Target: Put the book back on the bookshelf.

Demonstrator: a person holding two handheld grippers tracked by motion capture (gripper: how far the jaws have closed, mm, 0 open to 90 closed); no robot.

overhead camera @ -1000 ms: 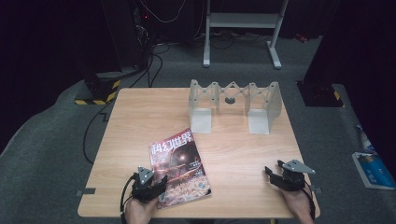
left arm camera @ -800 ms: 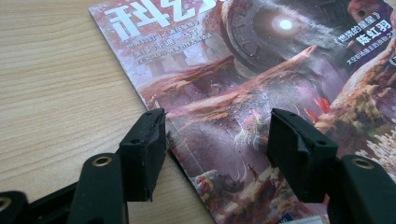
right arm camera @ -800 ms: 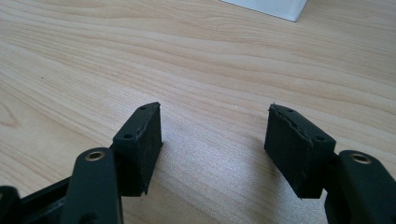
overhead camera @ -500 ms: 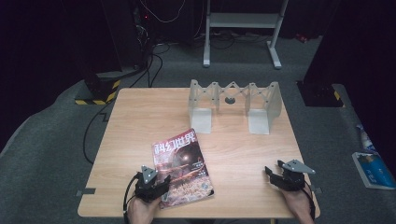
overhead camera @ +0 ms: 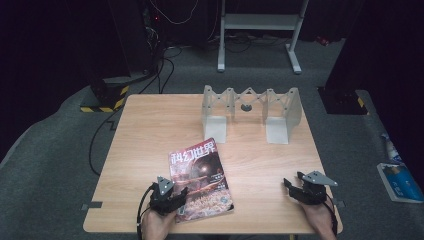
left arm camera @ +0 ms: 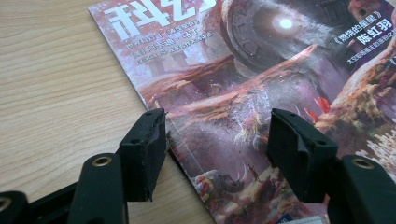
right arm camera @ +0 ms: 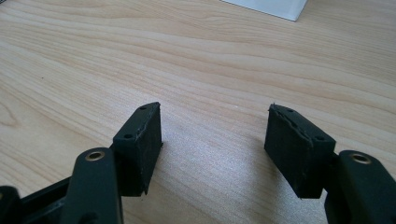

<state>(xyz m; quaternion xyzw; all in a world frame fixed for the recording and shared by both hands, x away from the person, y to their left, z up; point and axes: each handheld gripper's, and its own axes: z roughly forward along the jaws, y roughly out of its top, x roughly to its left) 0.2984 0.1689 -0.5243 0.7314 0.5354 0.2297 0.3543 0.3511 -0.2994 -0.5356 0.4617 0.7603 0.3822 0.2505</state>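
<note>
On the near half of the table [overhead camera: 150, 130] lies the magazine [overhead camera: 200, 177], flat and cover up, its long side angled a little off the table's edge; I use it as my landmark. At the magazine's near left corner I have the left gripper [overhead camera: 176, 194], its jaws parted wide and straddling the magazine's left edge: in the left gripper view [left arm camera: 212, 135] one pad [left arm camera: 142, 149] sits over bare wood just beside that edge, while the other hangs above the printed cover. Nothing is clamped; I cannot tell whether the pads touch the paper. Well to the right of the magazine, the right gripper [overhead camera: 295, 186] rests low over bare wood, jaws equally wide and empty, as its own view [right arm camera: 212, 140] confirms. Beyond the magazine, farther from me, stands a grey folding metal rack [overhead camera: 250, 112], upright and apart from it.
</note>
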